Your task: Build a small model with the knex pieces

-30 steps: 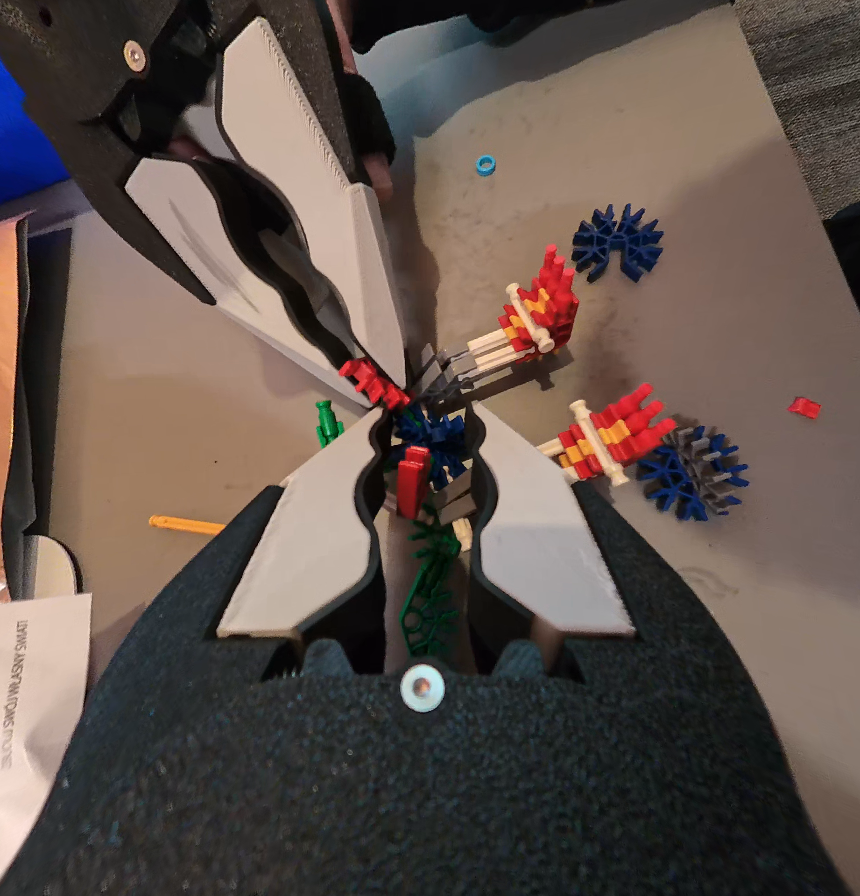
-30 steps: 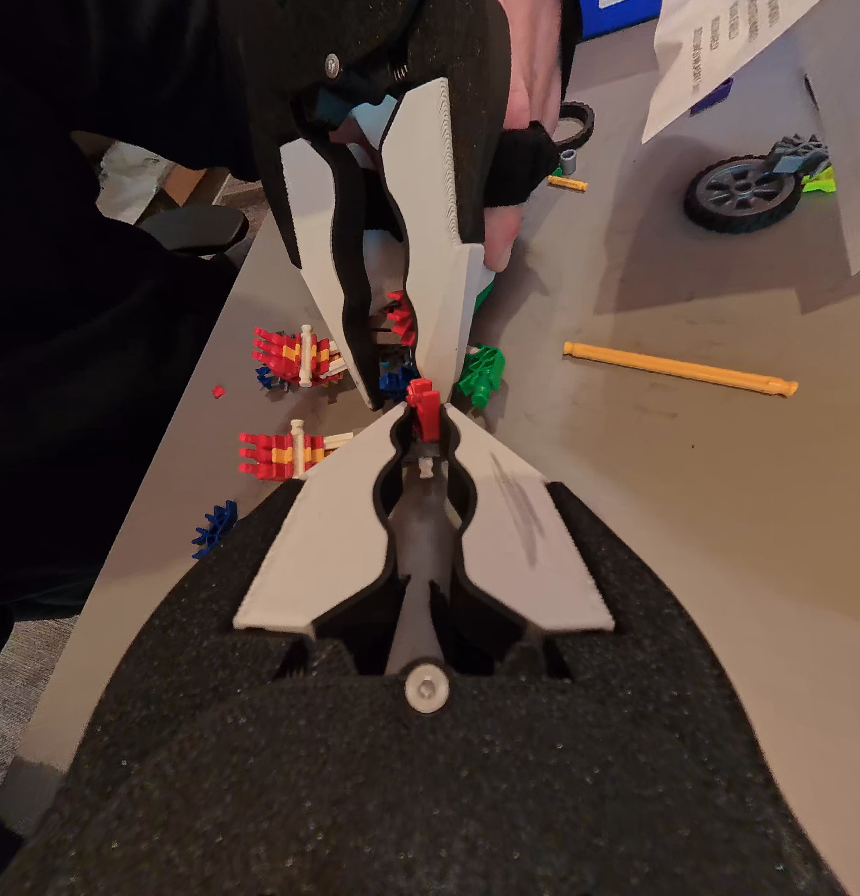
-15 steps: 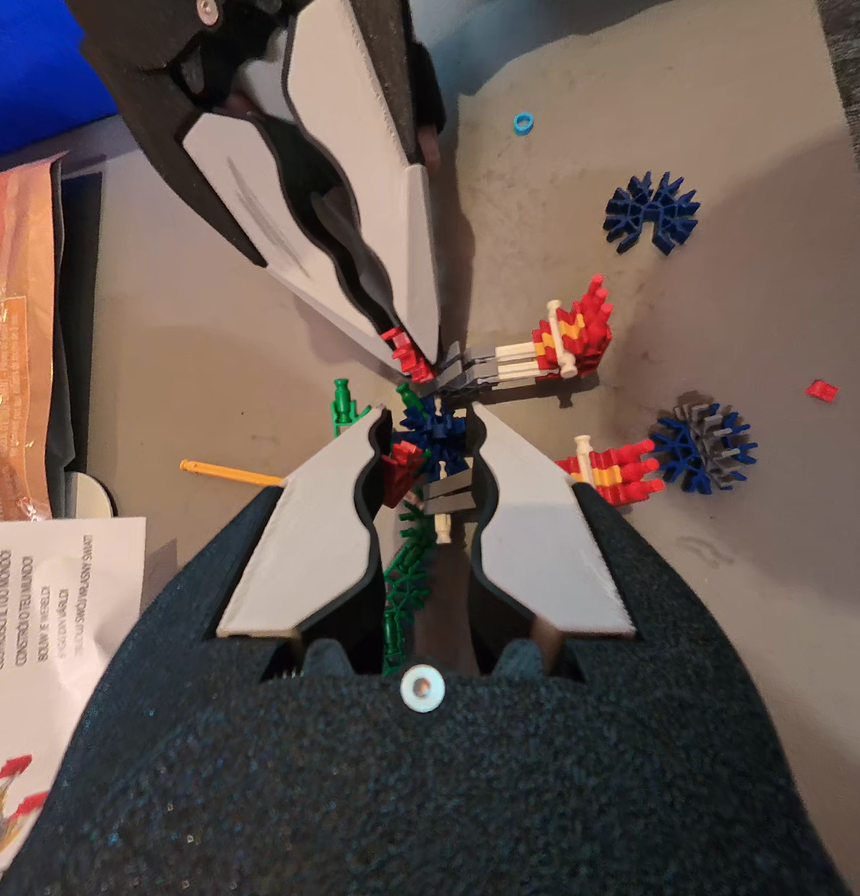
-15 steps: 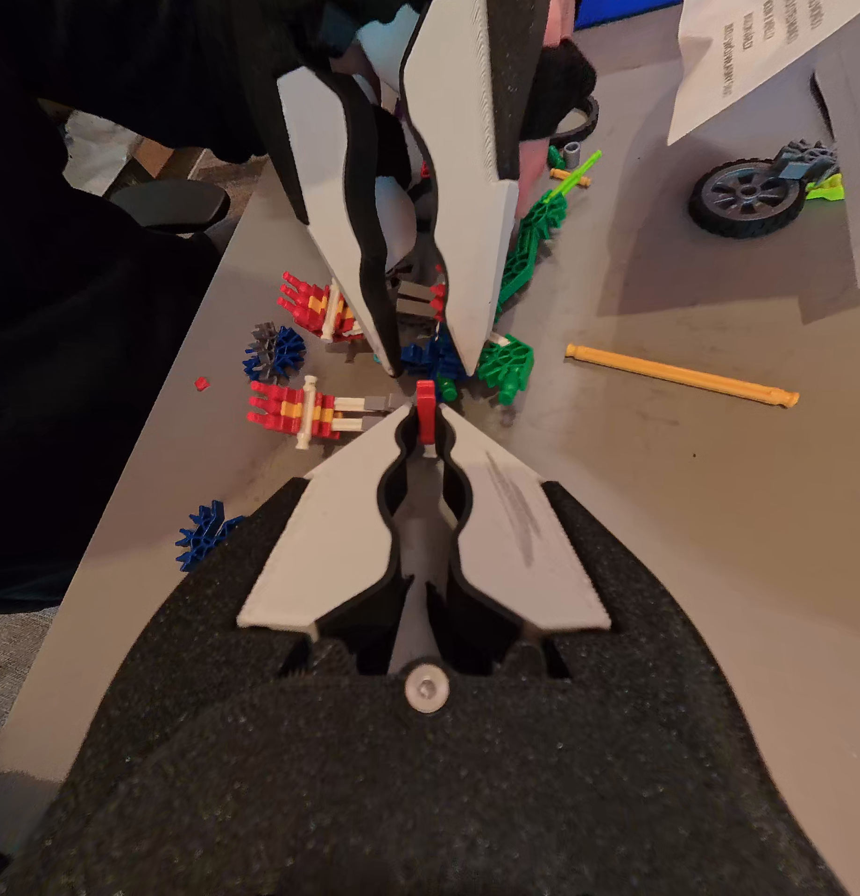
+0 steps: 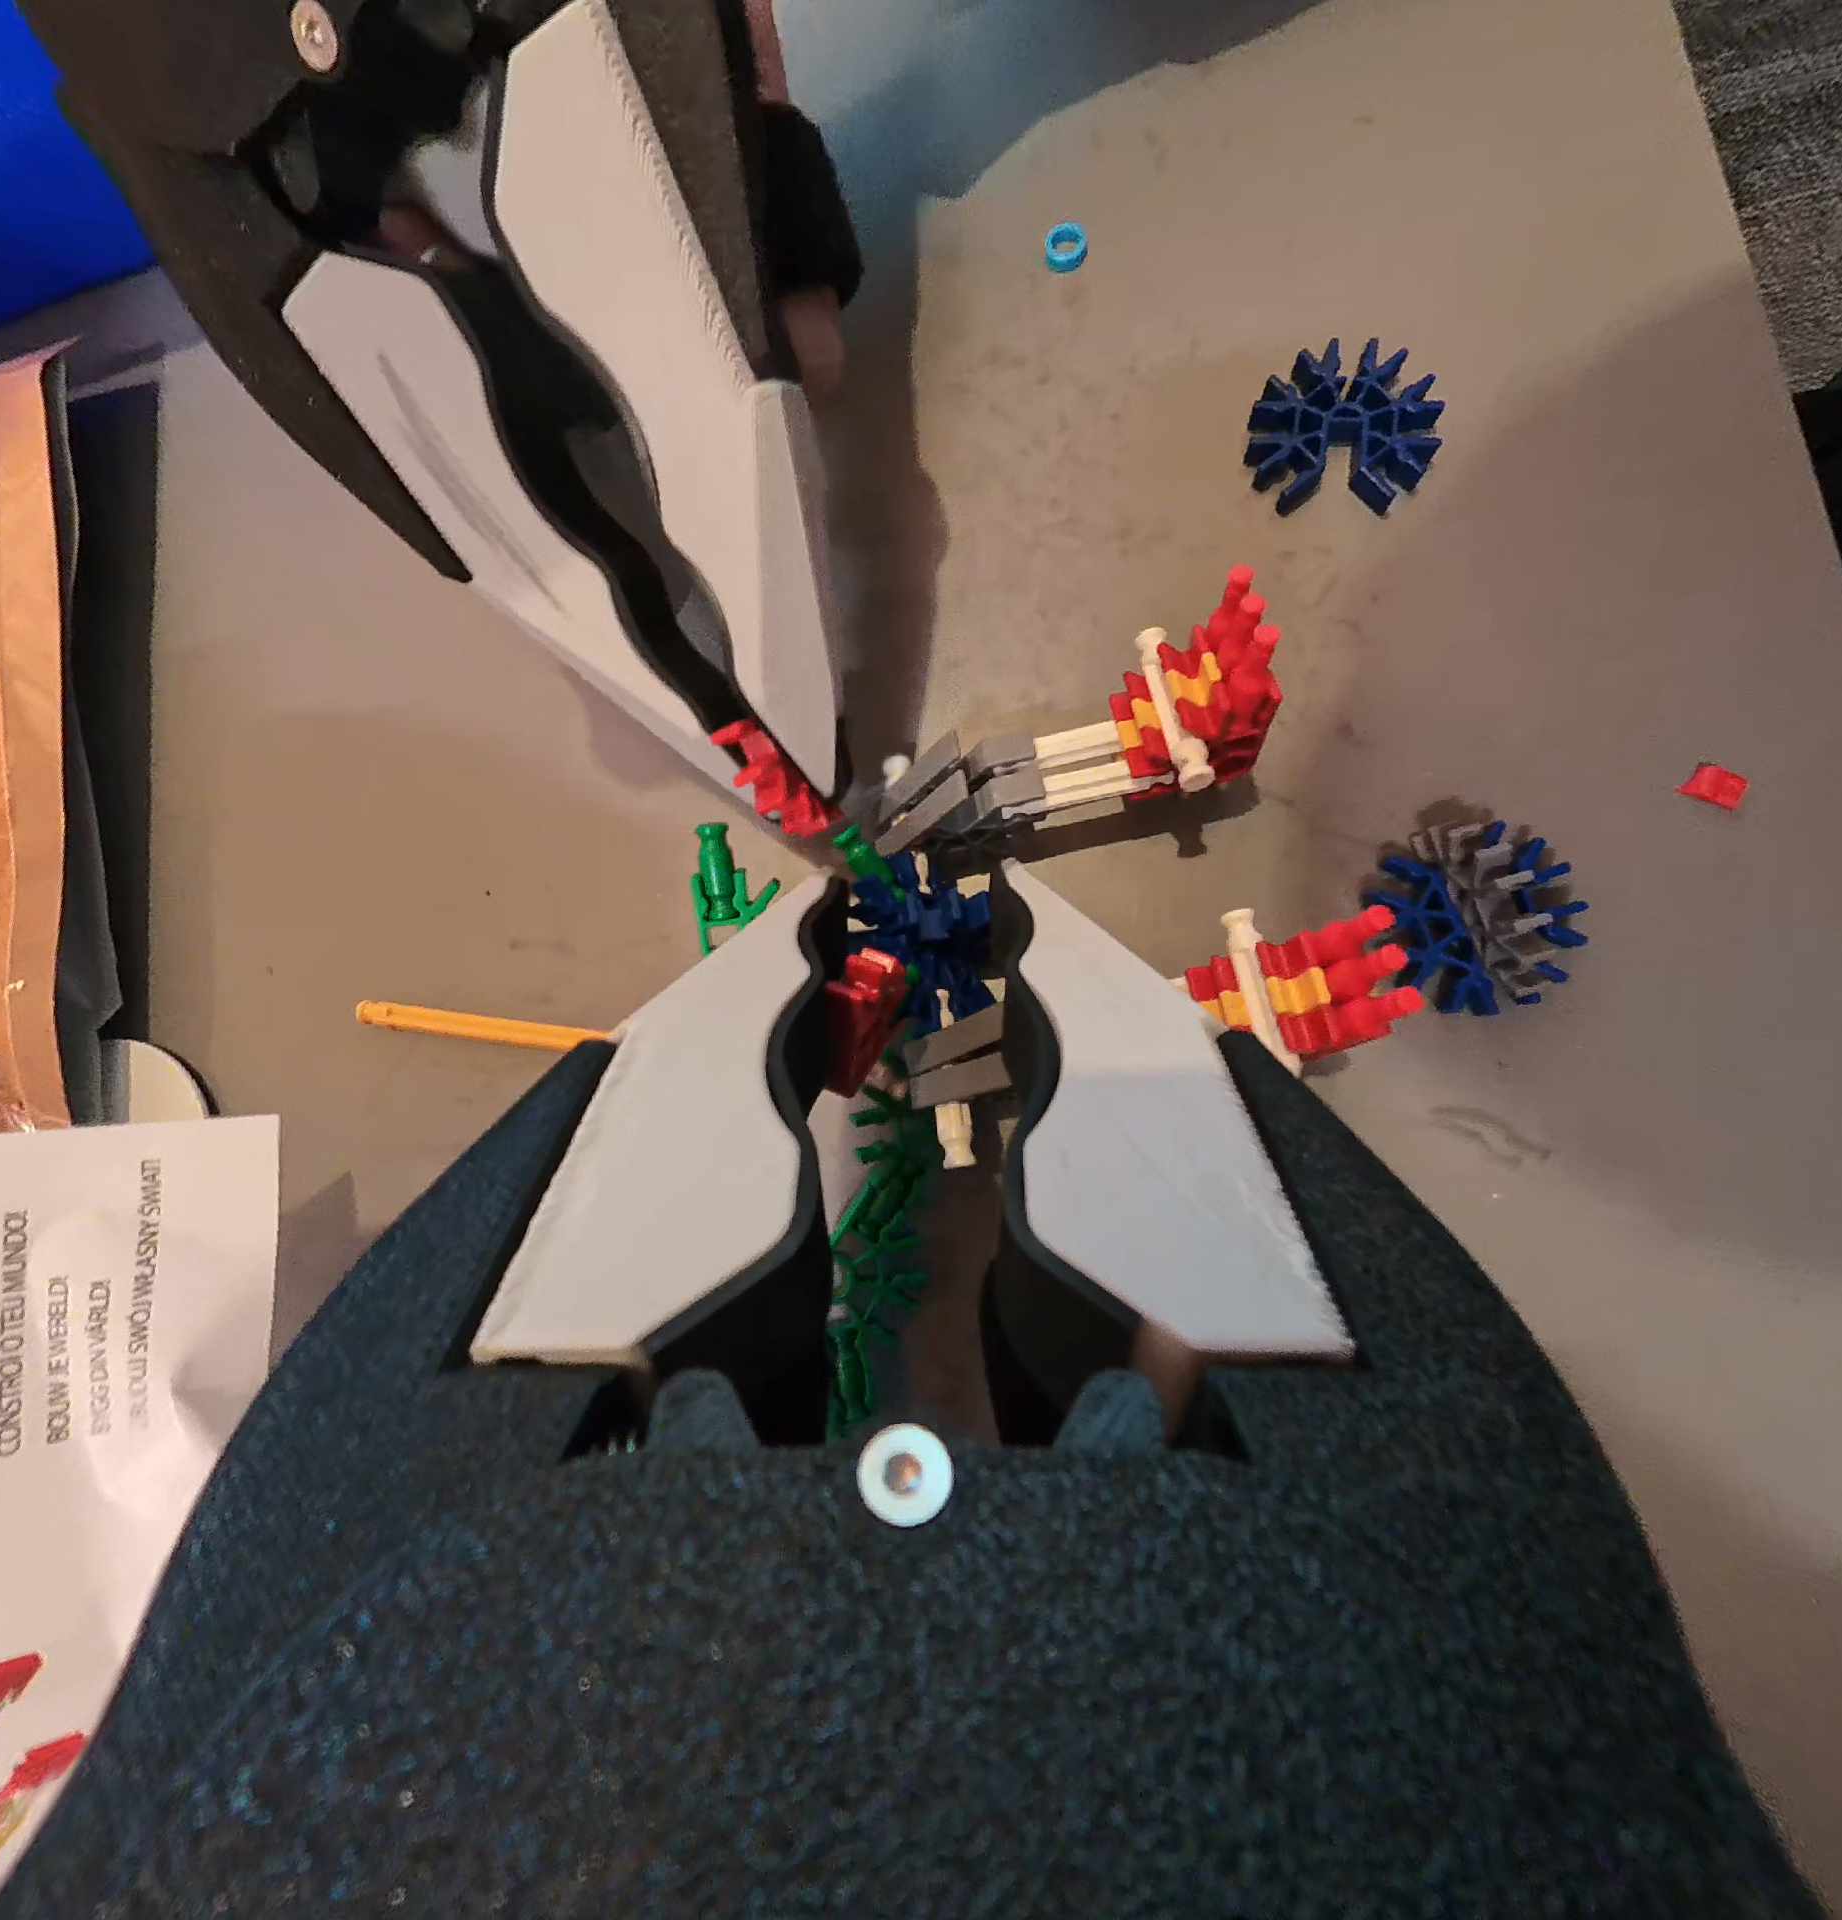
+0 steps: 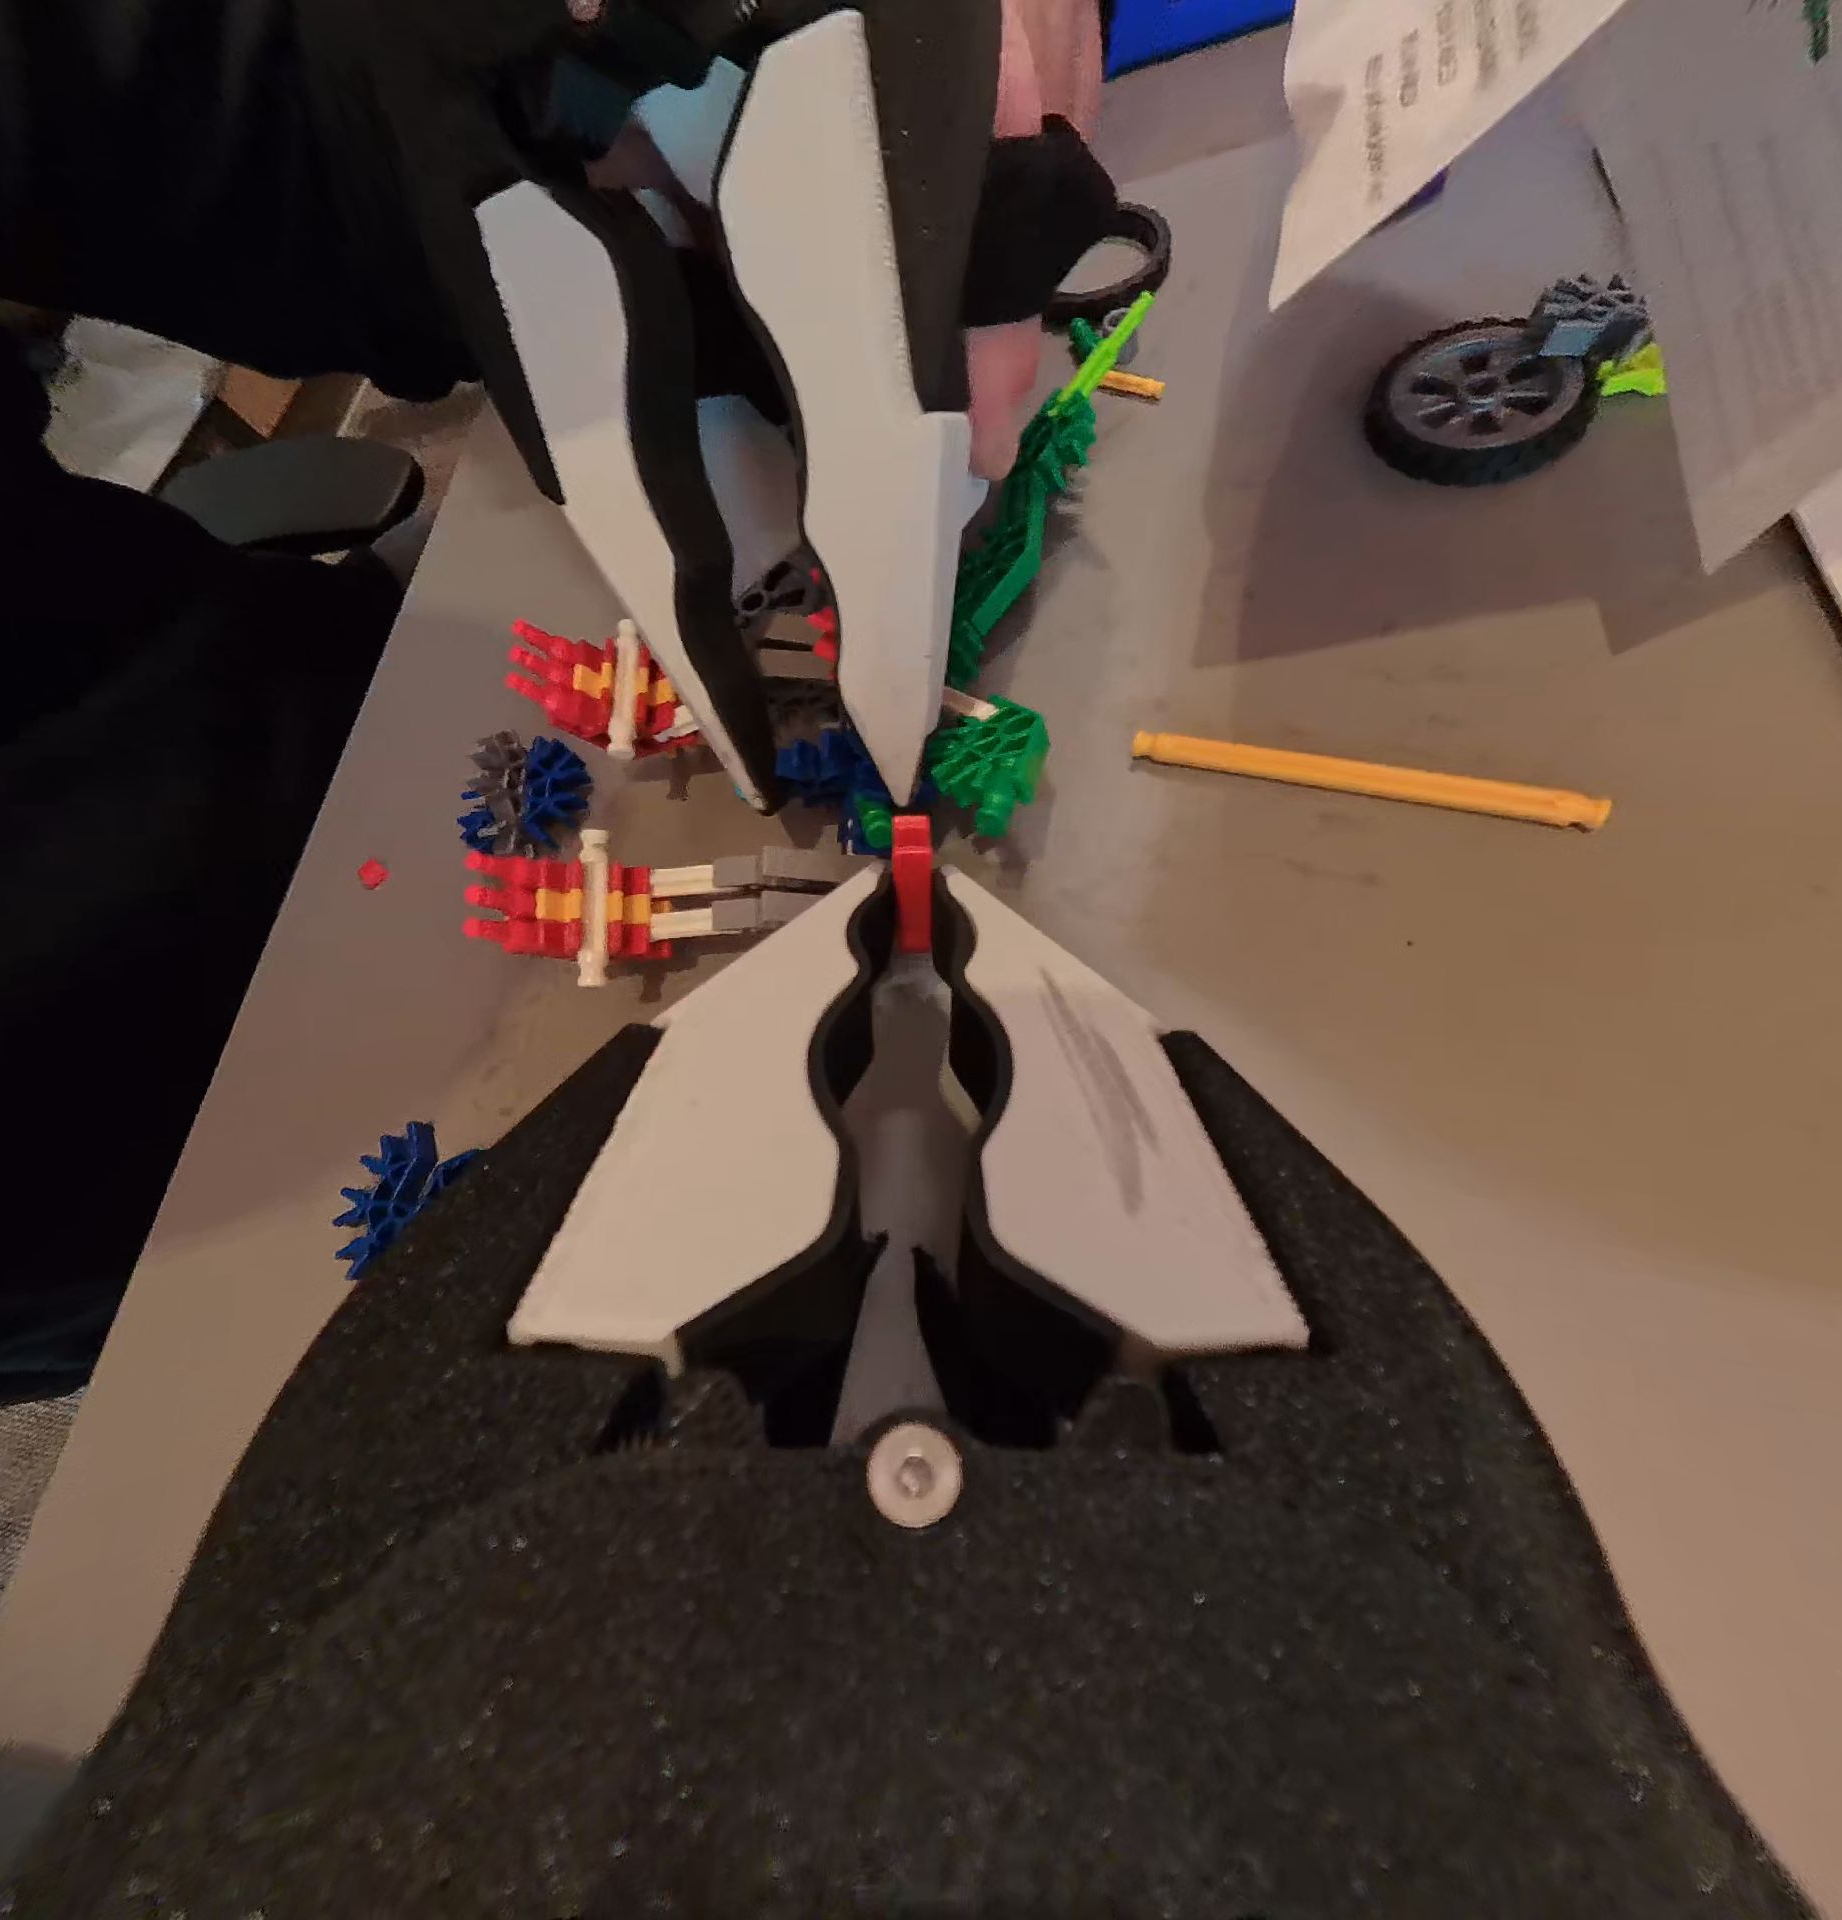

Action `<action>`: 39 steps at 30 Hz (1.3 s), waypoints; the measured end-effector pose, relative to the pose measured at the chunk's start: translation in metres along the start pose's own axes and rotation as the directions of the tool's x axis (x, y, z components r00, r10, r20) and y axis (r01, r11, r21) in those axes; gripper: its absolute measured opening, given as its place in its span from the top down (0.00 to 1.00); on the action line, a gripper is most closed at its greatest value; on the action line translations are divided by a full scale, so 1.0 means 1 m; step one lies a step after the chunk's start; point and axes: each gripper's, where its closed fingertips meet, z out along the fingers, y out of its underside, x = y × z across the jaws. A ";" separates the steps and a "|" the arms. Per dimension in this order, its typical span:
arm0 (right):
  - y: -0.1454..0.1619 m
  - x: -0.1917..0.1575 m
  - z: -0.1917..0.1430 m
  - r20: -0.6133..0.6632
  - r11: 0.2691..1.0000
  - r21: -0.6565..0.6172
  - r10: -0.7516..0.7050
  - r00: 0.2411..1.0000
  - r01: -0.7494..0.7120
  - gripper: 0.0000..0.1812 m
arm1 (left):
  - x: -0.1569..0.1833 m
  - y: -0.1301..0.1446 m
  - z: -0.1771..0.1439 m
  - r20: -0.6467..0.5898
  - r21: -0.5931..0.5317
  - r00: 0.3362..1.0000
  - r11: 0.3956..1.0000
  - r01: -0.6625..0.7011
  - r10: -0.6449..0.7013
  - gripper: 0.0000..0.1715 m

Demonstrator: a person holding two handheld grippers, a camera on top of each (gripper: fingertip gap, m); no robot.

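Note:
My left gripper (image 5: 912,883) is shut on a construction-toy model (image 5: 922,935), with a blue hub, grey links and a green chain tail (image 5: 875,1247) between its fingers. One clawed arm (image 5: 1197,707) of red, yellow and white pieces sticks out of the model to the right. My right gripper (image 6: 912,873) is shut on a small red connector (image 6: 910,883) and holds it against the blue hub (image 6: 823,764). In the left wrist view it comes in from the upper left, and the red connector (image 5: 771,779) shows at its tips. The left gripper (image 6: 834,800) comes down from above in the right wrist view.
On the grey table (image 5: 1312,1299) lie a second red-yellow clawed arm (image 5: 1301,987), a blue-grey connector stack (image 5: 1478,925), a blue connector (image 5: 1343,426), a blue ring (image 5: 1064,247), a yellow rod (image 6: 1364,779) and a wheel (image 6: 1478,400). A paper leaflet (image 5: 96,1351) lies at the left. My two grippers' fingertips are within a few centimetres of each other.
The left gripper has tilted and shifted with the model, and the green tail now shows beside it in the right wrist view. The right gripper keeps the red connector at the blue hub.

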 end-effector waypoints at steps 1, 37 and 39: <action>0.001 0.001 0.001 -0.009 1.000 -0.007 -0.003 1.000 0.003 0.97 | 0.000 -0.001 0.001 0.003 0.005 1.000 1.000 -0.009 0.009 0.85; -0.007 -0.001 0.001 0.011 0.998 0.044 0.045 0.999 -0.045 0.97 | -0.003 -0.006 -0.001 0.046 0.045 0.996 0.996 -0.074 0.072 0.84; -0.007 -0.002 0.001 0.015 0.998 0.042 0.044 0.999 -0.045 0.97 | -0.005 -0.005 -0.003 0.059 0.037 0.995 0.996 -0.080 0.078 0.84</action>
